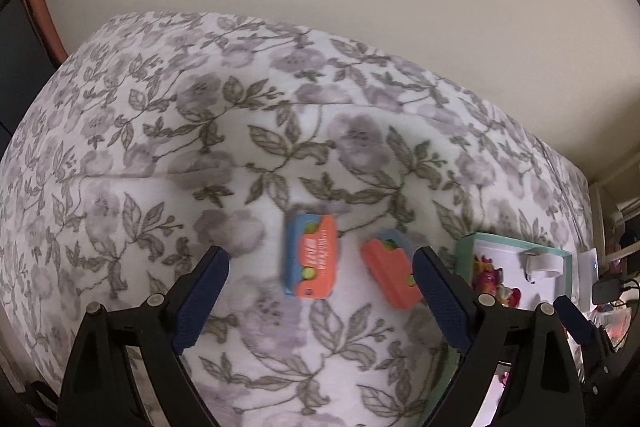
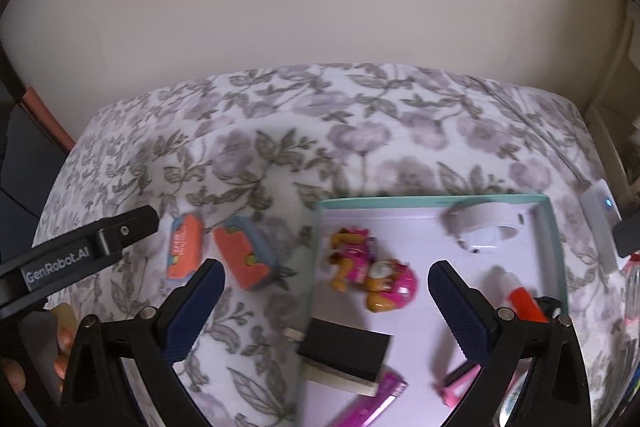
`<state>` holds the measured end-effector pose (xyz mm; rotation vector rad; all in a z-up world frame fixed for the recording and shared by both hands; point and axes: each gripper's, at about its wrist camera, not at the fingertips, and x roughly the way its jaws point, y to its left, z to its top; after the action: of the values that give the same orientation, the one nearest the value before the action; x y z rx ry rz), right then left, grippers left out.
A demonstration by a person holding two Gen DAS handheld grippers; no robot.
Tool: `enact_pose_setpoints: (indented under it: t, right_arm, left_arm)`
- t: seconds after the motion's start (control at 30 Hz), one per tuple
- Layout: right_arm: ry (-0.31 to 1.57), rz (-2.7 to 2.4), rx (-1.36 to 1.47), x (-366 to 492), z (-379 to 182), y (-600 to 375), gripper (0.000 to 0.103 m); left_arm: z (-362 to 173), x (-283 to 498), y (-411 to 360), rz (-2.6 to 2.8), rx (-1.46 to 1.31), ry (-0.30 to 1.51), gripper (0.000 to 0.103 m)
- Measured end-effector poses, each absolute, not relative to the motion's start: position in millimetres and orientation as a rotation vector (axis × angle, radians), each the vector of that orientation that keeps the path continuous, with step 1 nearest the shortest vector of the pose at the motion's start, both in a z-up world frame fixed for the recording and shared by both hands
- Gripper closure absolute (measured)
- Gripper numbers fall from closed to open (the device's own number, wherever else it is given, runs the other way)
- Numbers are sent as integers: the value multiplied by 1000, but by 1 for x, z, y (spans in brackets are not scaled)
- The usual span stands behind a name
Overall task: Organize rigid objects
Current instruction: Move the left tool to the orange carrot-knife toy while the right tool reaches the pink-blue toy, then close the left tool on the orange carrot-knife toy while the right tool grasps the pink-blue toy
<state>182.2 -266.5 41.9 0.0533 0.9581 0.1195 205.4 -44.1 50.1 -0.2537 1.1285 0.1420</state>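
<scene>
Two orange-and-blue toy blocks are lying loose on the floral blanket [image 1: 168, 131], just outside the left wall of the teal-rimmed tray [image 2: 554, 247], while the tray is already carrying a pink-and-orange toy figure [image 2: 370, 273], a white tape roll [image 2: 482, 227], a black-topped block [image 2: 344, 351], an orange marker [image 2: 524, 301] and some pink pieces near its front edge. The left gripper [image 1: 320, 269] is hanging with its jaws spread wide and empty, the left orange block [image 1: 311, 255] sitting between the fingertips and the right orange block [image 1: 390, 273] lying almost against the right finger [image 1: 440, 291]. The right gripper [image 2: 326, 283] is also standing wide and holding nothing, straddling the tray's left wall above the figure. The likeliest trouble seems to be the crowding: with the two blocks this near each other, a closing jaw is probably going to shove the neighbour or pinch both at once. The blanket is soft and folded, so a block could tip or sink as the fingers are pressing in, giving a skewed grip. Both grippers are working close together near the tray's left wall, so they risk knocking into each other there.
</scene>
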Motion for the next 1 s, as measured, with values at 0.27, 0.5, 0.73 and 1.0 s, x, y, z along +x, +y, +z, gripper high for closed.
enact_pose_setpoints:
  t: [0.27, 0.5, 0.73, 1.0]
  right_arm:
    - [944, 153, 18, 188, 32, -238, 9]
    - [943, 181, -50, 193, 18, -212, 17]
    - [965, 180, -81, 202, -3, -200, 27]
    - [981, 180, -92, 212, -19, -193, 40]
  left_arm:
    - [26, 209, -16, 162, -312, 1184, 10]
    - [8, 214, -10, 145, -339, 1208, 10]
    - [-5, 219, -10, 132, -344, 1217, 10]
    - [-17, 225, -13, 114, -322, 1223, 10]
